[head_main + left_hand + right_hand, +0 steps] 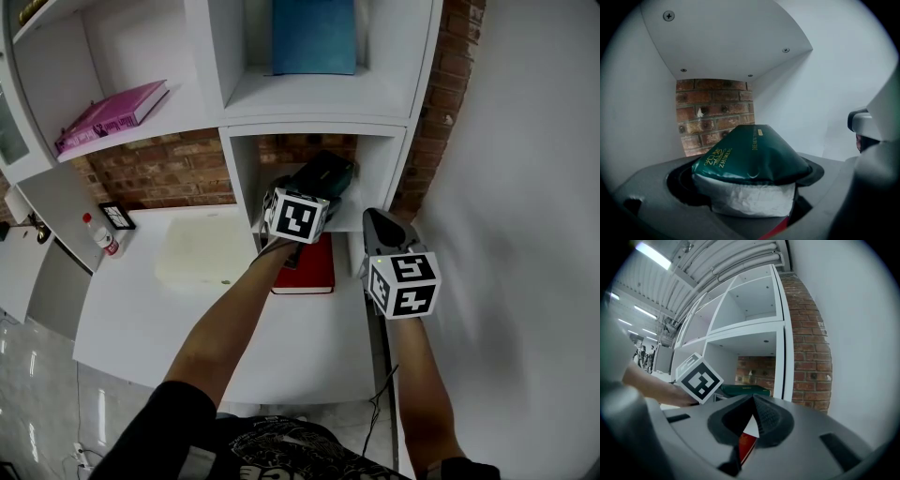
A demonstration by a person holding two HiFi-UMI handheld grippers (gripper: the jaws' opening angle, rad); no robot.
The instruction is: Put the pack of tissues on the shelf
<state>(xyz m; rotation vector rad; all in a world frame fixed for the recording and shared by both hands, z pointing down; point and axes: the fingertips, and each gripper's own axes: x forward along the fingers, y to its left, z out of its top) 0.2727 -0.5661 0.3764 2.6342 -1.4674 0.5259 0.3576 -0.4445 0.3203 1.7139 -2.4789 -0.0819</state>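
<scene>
We count one pack of tissues (323,175); two books, a pink book (111,114) far left and a red book (314,269) nearer; one bottle (101,236); and one small frame (117,216).

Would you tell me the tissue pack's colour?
Tissue pack: dark green, gold lettering; best in left gripper view.

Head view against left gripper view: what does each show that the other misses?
Head view only: the pink book, the blue item and the bottle. Left gripper view only: gold lettering and the white end of the tissue pack between the jaws of the left gripper. Both: that green pack inside the brick-backed shelf compartment.
</scene>
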